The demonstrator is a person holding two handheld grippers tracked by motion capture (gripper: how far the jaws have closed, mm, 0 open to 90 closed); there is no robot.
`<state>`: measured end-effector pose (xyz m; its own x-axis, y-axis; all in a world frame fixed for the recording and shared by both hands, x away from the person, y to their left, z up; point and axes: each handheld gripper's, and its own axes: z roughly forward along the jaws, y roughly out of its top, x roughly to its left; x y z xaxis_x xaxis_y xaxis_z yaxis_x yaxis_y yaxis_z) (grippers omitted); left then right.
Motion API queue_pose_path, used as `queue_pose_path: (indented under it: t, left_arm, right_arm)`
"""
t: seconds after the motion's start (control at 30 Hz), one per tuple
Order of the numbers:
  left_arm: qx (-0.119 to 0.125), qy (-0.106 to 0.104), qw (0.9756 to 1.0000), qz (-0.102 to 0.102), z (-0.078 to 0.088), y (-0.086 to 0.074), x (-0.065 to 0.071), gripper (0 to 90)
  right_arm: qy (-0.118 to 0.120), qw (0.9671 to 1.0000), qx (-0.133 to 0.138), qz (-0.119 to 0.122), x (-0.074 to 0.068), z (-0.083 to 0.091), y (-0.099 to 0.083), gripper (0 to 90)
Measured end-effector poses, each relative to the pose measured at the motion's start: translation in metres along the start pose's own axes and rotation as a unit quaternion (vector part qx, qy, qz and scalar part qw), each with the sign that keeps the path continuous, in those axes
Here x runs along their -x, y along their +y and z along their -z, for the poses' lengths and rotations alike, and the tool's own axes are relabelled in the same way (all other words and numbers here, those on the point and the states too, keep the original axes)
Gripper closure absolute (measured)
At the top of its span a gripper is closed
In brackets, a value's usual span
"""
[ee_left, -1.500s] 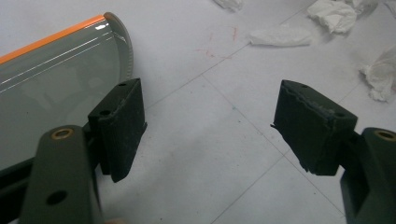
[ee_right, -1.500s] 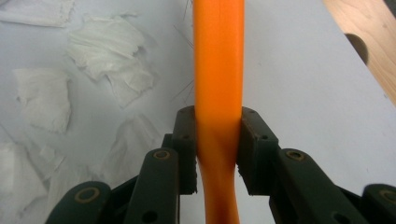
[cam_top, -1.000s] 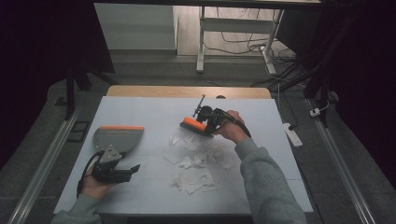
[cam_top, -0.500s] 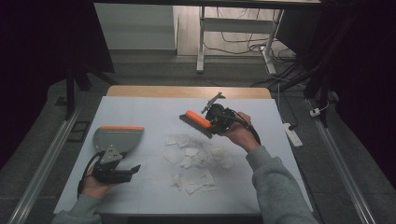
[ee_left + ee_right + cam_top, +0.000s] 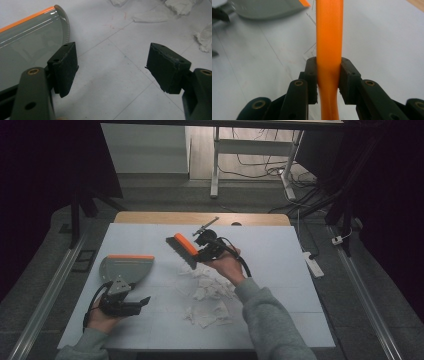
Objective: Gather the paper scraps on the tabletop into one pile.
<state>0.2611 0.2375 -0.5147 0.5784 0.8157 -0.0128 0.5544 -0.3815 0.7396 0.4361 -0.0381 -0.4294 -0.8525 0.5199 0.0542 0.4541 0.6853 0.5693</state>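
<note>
A hand brush [image 5: 181, 246] with an orange back and dark bristles hangs above the table, past the far edge of the paper scraps [image 5: 209, 292]. My right gripper [image 5: 202, 251] is shut on its orange handle [image 5: 329, 45], which runs straight up between the jaws of the right gripper [image 5: 329, 72]. A grey dustpan [image 5: 125, 267] with an orange rim lies flat at the left. My left gripper [image 5: 141, 301] rests just in front of the pan, jaws wide apart with nothing between them. In the left gripper view the left gripper [image 5: 112, 67] has the dustpan [image 5: 25, 40] to its left.
White crumpled paper scraps [image 5: 180, 10] are scattered over the middle of the pale table top [image 5: 280, 250]. A wooden strip [image 5: 150, 217] runs along the far edge. A power strip [image 5: 310, 262] lies on the floor at the right.
My right hand has swung the brush to the left and raised it slightly above the scraps. The left hand and the dustpan have stayed put.
</note>
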Motion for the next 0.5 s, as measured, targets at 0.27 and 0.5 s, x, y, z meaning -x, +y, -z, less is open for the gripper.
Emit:
queue_pose_path:
  t: [0.27, 0.5]
  left_arm:
    - [0.000, -0.001, 1.0000, -0.001, 0.000, -0.001, -0.001, 25.9]
    - [-0.001, 0.000, 1.0000, -0.004, 0.000, -0.001, 0.000, 25.9]
  right_arm:
    - [0.062, 0.9954, 0.014, -0.072, -0.004, -0.052, 0.015, 70.3]
    - [0.041, 0.9923, -0.018, -0.116, 0.015, -0.050, -0.005, 70.5]
